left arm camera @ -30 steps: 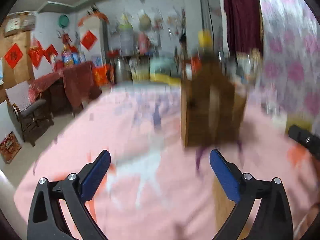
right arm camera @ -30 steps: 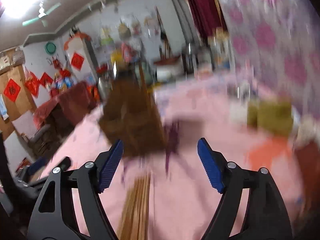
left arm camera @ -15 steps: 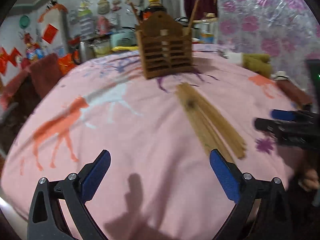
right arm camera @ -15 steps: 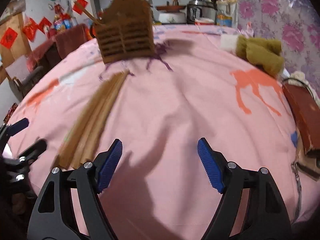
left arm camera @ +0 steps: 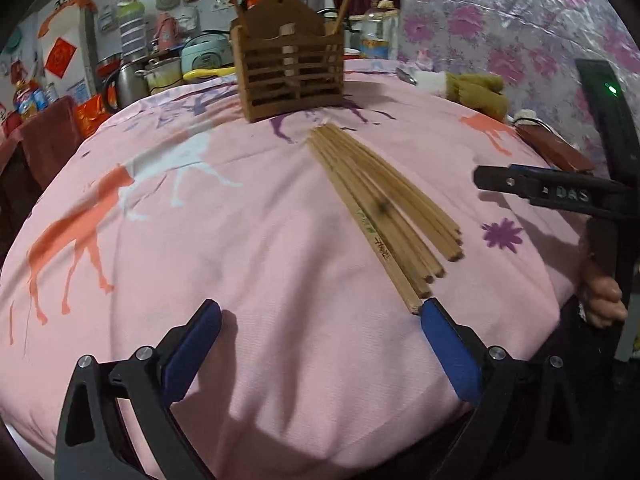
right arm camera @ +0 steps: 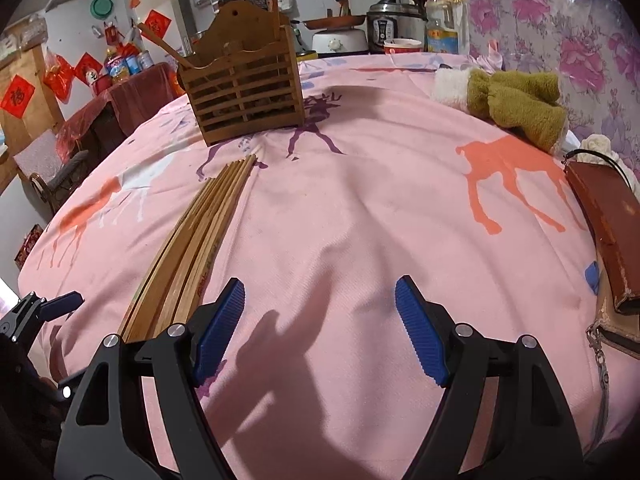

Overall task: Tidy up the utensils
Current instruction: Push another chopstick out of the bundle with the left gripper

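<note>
While both of our grippers, left gripper and right gripper, gape empty, one bundle of chopsticks lies on the table. We cannot count them exactly. One wooden holder beyond holds two sticks.

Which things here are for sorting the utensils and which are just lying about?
For the job: chopsticks, wooden holder.
Lying about: green mitten, brown case, rice cooker, oil bottle.

Both grippers, the left gripper and the right gripper, are black plastic with blue ribbed pads and shiny silver screws.
</note>
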Tool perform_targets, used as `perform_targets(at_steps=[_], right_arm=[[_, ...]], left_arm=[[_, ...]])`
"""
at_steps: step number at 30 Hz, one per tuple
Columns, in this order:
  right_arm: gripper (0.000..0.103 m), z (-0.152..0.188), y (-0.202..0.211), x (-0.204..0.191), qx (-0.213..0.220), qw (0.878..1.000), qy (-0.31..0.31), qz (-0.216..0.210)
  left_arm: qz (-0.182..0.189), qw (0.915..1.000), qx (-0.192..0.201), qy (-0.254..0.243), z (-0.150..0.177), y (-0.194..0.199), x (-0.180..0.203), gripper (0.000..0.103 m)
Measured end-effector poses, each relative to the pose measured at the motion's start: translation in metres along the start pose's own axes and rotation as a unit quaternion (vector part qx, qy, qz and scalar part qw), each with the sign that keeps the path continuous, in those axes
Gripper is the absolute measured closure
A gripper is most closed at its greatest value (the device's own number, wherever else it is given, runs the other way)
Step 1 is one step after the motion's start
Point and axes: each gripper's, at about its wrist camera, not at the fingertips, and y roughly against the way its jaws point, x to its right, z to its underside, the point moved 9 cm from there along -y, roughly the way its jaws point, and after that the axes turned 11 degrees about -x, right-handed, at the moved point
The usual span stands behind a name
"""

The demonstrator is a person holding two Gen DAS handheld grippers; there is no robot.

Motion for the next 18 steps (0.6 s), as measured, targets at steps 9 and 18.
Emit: perform_targets(at_steps=[9,18], right_arm=[[0.027,0.000,0.009,-0.009,0.021,1.000,0.020,0.002],[0.027,0.000,0.010,-0.014,0.023,0.999,0.031,0.002]], left_arm=[[-0.068,0.9925,0.005,0.102,-0.003,0.000,-0.059,0.004],[-0.101,0.9919,0.017,0.075,-0.008,0.002,-0.053,0.004]])
